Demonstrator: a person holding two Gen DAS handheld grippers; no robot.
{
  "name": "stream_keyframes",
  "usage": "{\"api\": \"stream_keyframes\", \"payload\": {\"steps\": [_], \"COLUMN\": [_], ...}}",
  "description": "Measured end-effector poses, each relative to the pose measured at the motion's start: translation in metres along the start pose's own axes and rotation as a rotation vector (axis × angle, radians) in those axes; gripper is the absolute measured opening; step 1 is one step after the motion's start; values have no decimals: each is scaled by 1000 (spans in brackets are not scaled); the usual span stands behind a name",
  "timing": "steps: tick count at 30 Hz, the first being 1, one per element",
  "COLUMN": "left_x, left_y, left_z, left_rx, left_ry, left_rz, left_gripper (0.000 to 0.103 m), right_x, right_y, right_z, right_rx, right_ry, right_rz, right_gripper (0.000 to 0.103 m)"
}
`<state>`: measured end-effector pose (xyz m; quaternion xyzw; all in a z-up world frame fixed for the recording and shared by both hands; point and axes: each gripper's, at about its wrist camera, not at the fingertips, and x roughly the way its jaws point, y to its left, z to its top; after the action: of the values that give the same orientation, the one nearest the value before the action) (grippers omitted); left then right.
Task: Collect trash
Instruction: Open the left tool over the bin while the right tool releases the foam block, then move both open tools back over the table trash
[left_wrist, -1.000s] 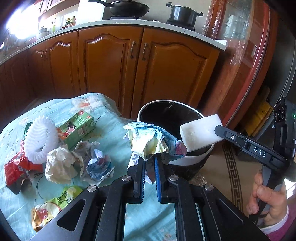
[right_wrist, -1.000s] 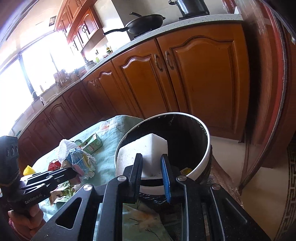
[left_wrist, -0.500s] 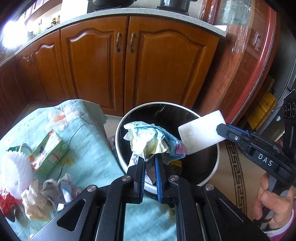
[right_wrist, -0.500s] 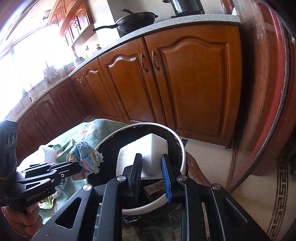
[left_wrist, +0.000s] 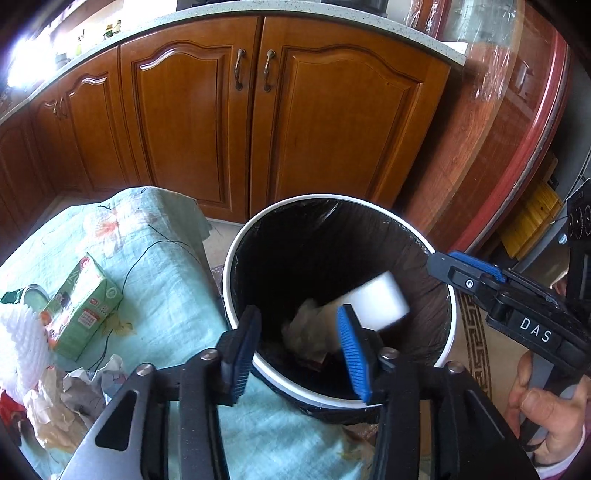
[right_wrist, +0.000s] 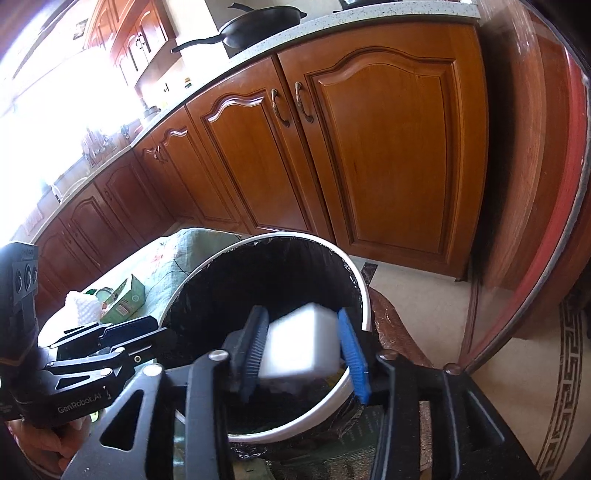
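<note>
A white bin (left_wrist: 236, 266) with a black liner stands beside the table; it also shows in the right wrist view (right_wrist: 364, 291). My left gripper (left_wrist: 299, 354) is open and empty over the bin's near rim. The crumpled wrapper (left_wrist: 304, 328) lies inside the bin. A white foam block (left_wrist: 380, 302) is blurred, falling inside the bin. In the right wrist view the block (right_wrist: 301, 347) sits between the parted pads of my right gripper (right_wrist: 303, 354), which is open over the bin.
The table with a teal floral cloth (left_wrist: 166, 295) carries a green carton (left_wrist: 83, 295), white foam netting (left_wrist: 18, 343) and crumpled paper (left_wrist: 66, 398). Wooden cabinets (left_wrist: 258, 122) stand behind the bin. A glass-fronted red cabinet (left_wrist: 517, 110) is at the right.
Both grippers opened over the bin. The crumpled wrapper dropped from the left gripper into the bin, and the white foam block left the right gripper and is falling in.
</note>
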<state>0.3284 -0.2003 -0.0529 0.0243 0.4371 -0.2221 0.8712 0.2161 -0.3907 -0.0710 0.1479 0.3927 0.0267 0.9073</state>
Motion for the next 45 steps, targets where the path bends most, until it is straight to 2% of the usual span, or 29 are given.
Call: {"api": "stream_keyframes", "payload": {"steps": [3,5,8,18,23,29,35,45], "left_x": [-6,-11,-22,-70,-95,-126,-153,-162], "left_y": [3,7,13,43,62,86,107,133], "left_z": [-6,-11,-20,-61,-81,-105,-126,-126], "left_rx": [-10,-24,-51,-159,-214,-275,-322,-366], "left_ry": [-10,-17,-26,-64,-83,-111,-130,-126], "left_rz": [2,-6,0,16,34,65,109,138], "left_gripper": [48,49,53,54,57,60,65,65], "right_x": [-3,-5,-11,-24,-27,-29,-27,-15], "right_y": [1,2,7,33,53,82,111,147], "right_z": [-3,-5,-9,-28,-40,-52,-62,-67], "right_rx": [12,20,27,48,53,20,-32,-101], "right_ry": [-4,-9,-19,-18,1,19,43,66], "right_rz": [13,22,41,111,157,205,242,279], "right_gripper": [56,65,72,81,91,96,96,96]}}
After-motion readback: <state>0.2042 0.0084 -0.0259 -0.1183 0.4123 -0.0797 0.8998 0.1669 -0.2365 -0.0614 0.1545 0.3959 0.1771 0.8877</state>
